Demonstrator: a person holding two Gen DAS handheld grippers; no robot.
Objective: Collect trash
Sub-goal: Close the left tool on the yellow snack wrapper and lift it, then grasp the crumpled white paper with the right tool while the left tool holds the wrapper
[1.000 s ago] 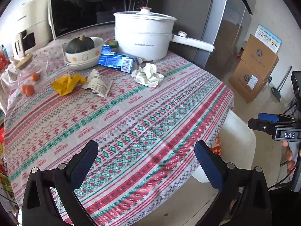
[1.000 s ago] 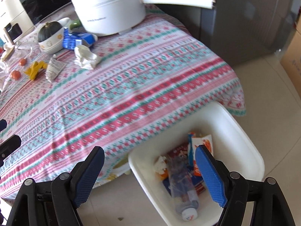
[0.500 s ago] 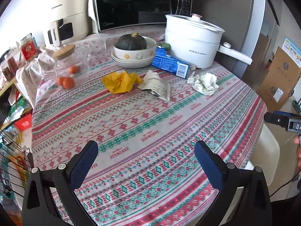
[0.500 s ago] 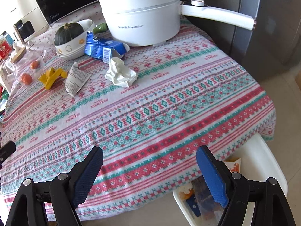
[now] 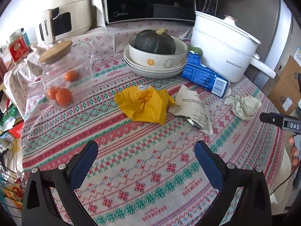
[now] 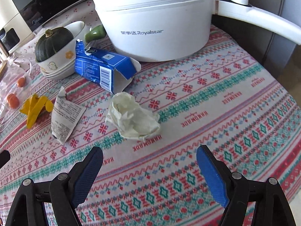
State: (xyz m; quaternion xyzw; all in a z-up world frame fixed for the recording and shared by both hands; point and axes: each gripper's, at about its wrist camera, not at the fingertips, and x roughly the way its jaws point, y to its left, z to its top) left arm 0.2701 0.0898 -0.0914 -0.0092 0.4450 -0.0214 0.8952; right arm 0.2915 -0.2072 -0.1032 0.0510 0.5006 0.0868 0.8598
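Note:
Trash lies on the patterned tablecloth [image 5: 146, 179]: a crumpled yellow wrapper [image 5: 144, 103] [image 6: 35, 107], a white printed packet [image 5: 193, 107] [image 6: 64, 116], a torn blue carton [image 5: 205, 75] [image 6: 101, 67] and a crumpled white tissue [image 5: 243, 106] [image 6: 133, 116]. My left gripper [image 5: 145, 154] is open and empty, hovering short of the yellow wrapper. My right gripper [image 6: 149, 160] is open and empty, just short of the tissue. Part of the right gripper's body [image 5: 282, 122] shows at the right edge of the left wrist view.
A white electric pot [image 6: 154, 22] with a long handle stands behind the carton. Stacked bowls hold a dark green squash [image 5: 155, 41]. A glass jar [image 5: 65, 71] with oranges stands at left. A microwave [image 5: 150, 0] and a cream appliance [image 5: 56, 15] are at the back.
Both grippers moved in from the table's edge and the white bin toward the trash; the bin has left the right wrist view, and the wrapper and tissue now loom much closer.

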